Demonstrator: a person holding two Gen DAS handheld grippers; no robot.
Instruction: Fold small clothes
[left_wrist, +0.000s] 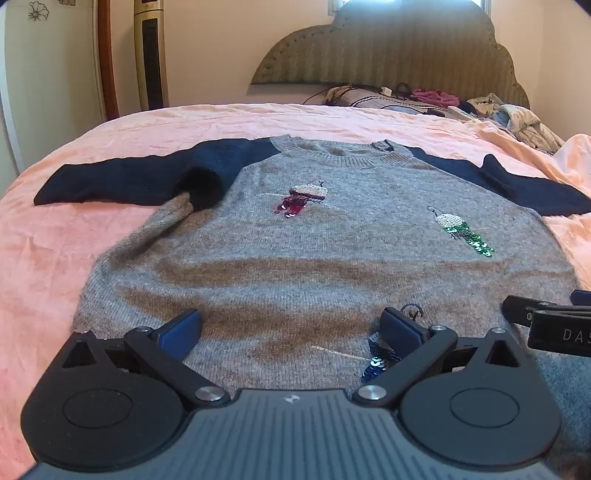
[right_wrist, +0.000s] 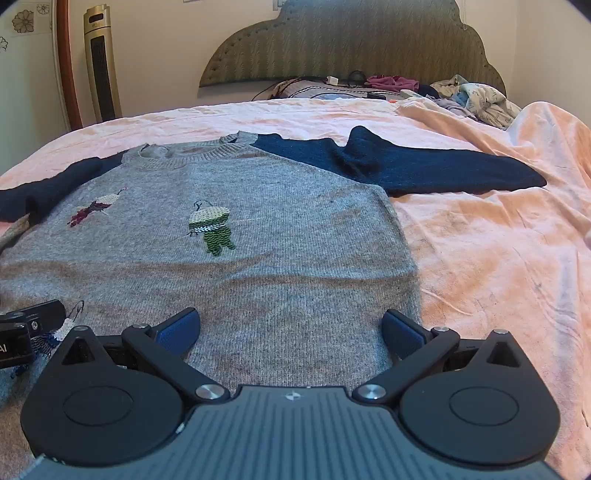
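The only readable writing is on the black body of the right gripper where it pokes into the left wrist view at the right edge: the white letters "DAS", cut off by the frame. In the right wrist view the other gripper's body shows "AI" at the left edge.

1 sweater lies flat, front up, on the pink bedspread. Its long axis through the body runs from the hem, nearest the cameras, to the neck, which points away toward the headboard. The body is grey and the 2 sleeves are navy. The left sleeve stretches out sideways with a fold near the armpit; the right sleeve reaches out the other way, slightly bunched near the shoulder.

3 sequin figures are sewn on the front: 1 red, 1 green and 1 blue near the hem.

The left gripper hovers over the hem with its 2 blue-padded fingers spread wide, holding nothing. The right gripper is likewise spread wide and empty above the hem, near the sweater's right edge.

At the head of the bed lies a heap of clothes, and 1 tall gold fan stands by the wall.
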